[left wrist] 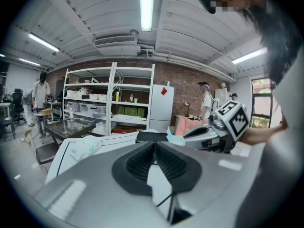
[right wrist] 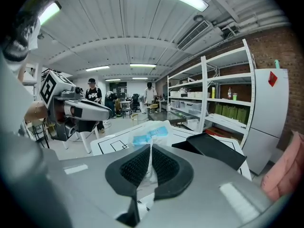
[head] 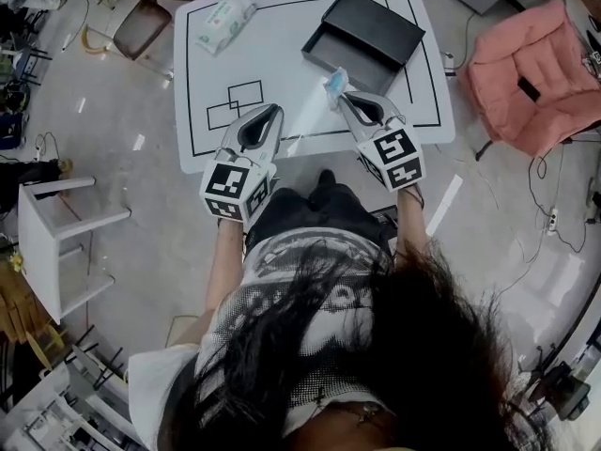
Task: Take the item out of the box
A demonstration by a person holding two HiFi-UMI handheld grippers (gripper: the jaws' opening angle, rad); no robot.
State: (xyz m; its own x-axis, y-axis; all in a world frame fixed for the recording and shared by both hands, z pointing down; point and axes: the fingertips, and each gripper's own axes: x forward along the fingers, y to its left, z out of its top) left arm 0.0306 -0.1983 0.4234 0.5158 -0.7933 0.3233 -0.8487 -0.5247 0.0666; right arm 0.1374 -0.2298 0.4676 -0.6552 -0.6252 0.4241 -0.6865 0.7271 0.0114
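The item is a small clear packet with blue print [head: 334, 84]. My right gripper [head: 338, 98] is shut on it and holds it above the white table [head: 282, 64], just in front of the open black box [head: 364, 34]. In the right gripper view the packet [right wrist: 150, 134] sticks up from between the jaws of the right gripper [right wrist: 151, 150], with the box [right wrist: 214, 151] behind it to the right. My left gripper [head: 276, 111] is shut with nothing in it, near the table's front edge. In the left gripper view the left gripper [left wrist: 154, 145] shows its tips together.
A pack of wipes [head: 225, 22] lies at the table's far left corner. Black outlines of rectangles [head: 235, 104] are drawn on the tabletop. A pink chair [head: 531, 73] stands to the right, a white stool [head: 58, 242] to the left. Shelving [left wrist: 111, 96] and people stand beyond.
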